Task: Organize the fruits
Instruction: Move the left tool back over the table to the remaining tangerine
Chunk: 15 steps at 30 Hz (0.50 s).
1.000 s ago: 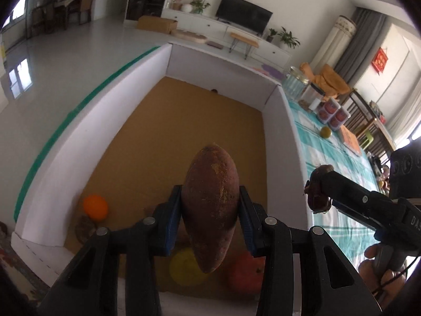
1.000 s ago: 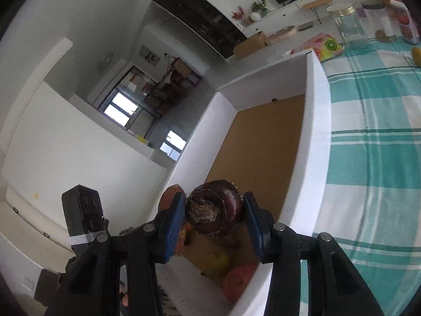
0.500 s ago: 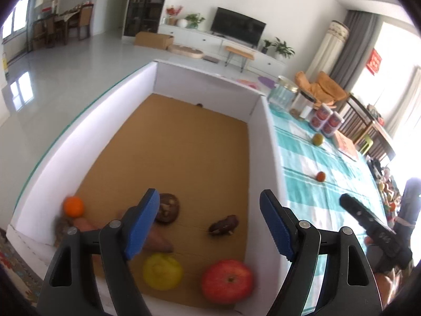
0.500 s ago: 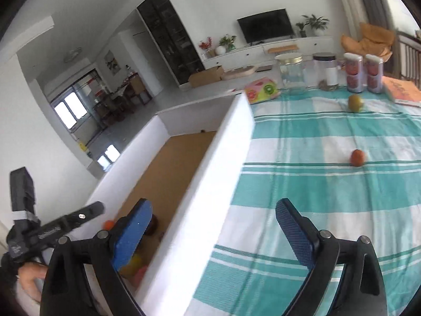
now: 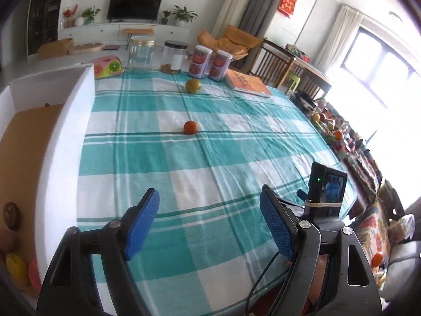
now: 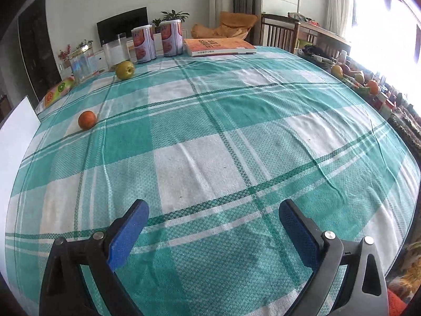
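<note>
Both grippers hang open over the teal checked tablecloth (image 5: 210,158) with nothing between their blue pads. My left gripper (image 5: 209,223) faces a small orange fruit (image 5: 190,127) and, farther back, a green apple (image 5: 193,86). My right gripper (image 6: 211,233) sees the same orange fruit (image 6: 87,119) and green apple (image 6: 125,69) at far left. The white-walled box (image 5: 63,137) with a brown floor stands left of the cloth; a dark round item (image 5: 11,215), a yellow fruit (image 5: 16,268) and a red one (image 5: 34,273) lie inside. The right gripper's body (image 5: 326,192) shows at the left view's right.
At the table's far end stand two printed tins (image 5: 210,63), a glass jar (image 5: 140,52), a dark-lidded jar (image 5: 173,56), a fruit-patterned box (image 5: 108,65) and an orange book (image 5: 247,83). Wooden chairs (image 6: 279,34) and more fruit (image 6: 368,84) line the right side.
Both grippers have opened: the sweet potato and the dark round item left their jaws and landed in the box. Both hands then swung right, from the box to over the tablecloth.
</note>
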Tool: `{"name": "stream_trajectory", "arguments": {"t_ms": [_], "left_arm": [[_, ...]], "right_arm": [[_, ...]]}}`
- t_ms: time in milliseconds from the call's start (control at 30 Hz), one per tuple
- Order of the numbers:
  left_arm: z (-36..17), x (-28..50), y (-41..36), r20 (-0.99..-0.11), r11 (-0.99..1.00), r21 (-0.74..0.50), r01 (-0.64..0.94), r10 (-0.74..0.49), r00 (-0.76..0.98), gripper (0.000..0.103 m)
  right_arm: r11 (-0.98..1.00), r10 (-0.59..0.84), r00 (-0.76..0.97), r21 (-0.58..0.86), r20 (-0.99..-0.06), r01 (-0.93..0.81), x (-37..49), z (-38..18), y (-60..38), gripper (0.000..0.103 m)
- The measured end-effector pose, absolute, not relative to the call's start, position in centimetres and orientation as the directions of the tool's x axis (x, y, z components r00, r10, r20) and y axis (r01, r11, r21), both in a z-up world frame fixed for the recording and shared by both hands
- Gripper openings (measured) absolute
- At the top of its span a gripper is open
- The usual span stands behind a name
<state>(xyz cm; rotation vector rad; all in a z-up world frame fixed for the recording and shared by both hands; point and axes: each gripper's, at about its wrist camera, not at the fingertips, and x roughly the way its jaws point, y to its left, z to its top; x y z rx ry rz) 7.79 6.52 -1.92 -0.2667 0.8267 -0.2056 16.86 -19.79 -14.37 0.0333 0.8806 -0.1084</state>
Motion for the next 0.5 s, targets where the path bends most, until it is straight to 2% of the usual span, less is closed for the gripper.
{"name": "stream_trajectory", "arguments": {"t_ms": [267,500], "left_arm": [[-4.6,8.8,3.6,-0.753,0.97,-0.233,0.067,-0.224,0.619,0.081],[-6.2,10.9,4.0,-0.775,0.975,-0.219,0.017,-0.185,0.604,0.081]], "right_arm": [[0.992,-0.06,0.61,0.019,-0.79,0.122,17.5,-15.3,-19.7,0.099],[0.993,-0.054,0.6,0.02,-0.798,0.116,17.7,-15.6,-19.6,0.101]]}}
